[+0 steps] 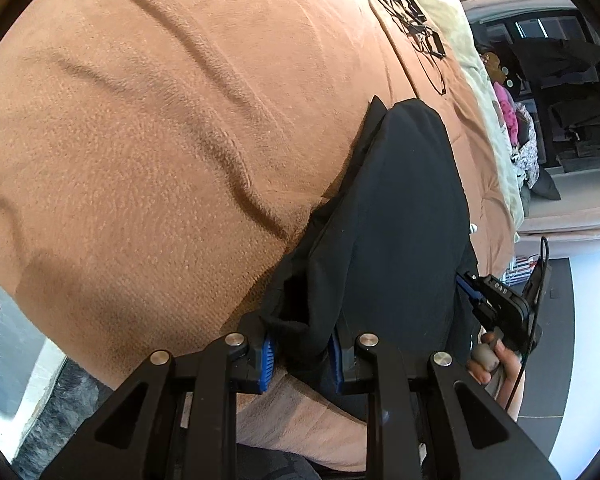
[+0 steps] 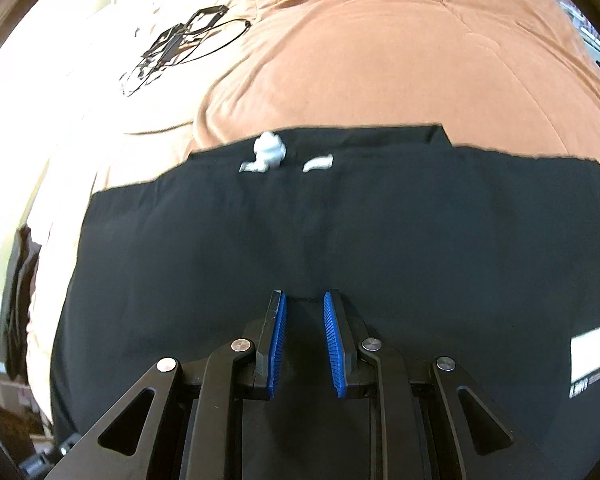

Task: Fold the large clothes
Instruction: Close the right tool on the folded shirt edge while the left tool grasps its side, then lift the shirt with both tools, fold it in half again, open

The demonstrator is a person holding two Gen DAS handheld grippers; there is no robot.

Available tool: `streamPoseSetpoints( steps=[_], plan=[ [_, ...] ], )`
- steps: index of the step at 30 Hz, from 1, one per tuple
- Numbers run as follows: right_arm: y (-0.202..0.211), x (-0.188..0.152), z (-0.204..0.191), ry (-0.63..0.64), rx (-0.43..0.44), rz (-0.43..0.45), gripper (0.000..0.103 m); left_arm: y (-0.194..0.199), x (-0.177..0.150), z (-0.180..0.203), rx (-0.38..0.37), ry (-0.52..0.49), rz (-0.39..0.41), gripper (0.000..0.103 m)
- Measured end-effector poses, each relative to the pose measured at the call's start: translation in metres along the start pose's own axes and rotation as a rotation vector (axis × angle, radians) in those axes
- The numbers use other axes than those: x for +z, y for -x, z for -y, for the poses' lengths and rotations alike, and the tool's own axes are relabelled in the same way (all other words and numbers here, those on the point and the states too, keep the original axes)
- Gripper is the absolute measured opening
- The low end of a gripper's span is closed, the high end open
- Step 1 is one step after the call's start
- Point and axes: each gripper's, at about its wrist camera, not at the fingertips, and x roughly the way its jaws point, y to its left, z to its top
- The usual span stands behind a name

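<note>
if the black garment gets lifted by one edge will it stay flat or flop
Likely floppy: the black garment bunches between the left tool pads and drapes over the brown blanket. Probably light and thin, since its edges lie flat. It would likely sag and drag.

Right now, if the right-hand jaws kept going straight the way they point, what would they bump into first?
Most likely the black garment: it fills the view just beyond the right gripper, spread over the brown blanket. A fold already sits between the jaws, though depth is hard to judge.
</note>
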Motion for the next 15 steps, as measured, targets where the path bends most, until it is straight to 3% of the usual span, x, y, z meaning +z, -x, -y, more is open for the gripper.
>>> streamPoseSetpoints(
  steps=[10, 15],
  plan=[
    [-0.01, 0.028, 0.0, 0.02, 0.007, 0.015, 0.018, 0.013, -0.006, 0.012, -0.031, -0.038, 0.031, 0.011],
    [0.032, 0.008, -0.011, 0.041, 0.044, 0.046, 0.021, 0.03, -0.006, 0.026, -0.094, -0.069, 0.045, 0.009]
  ],
)
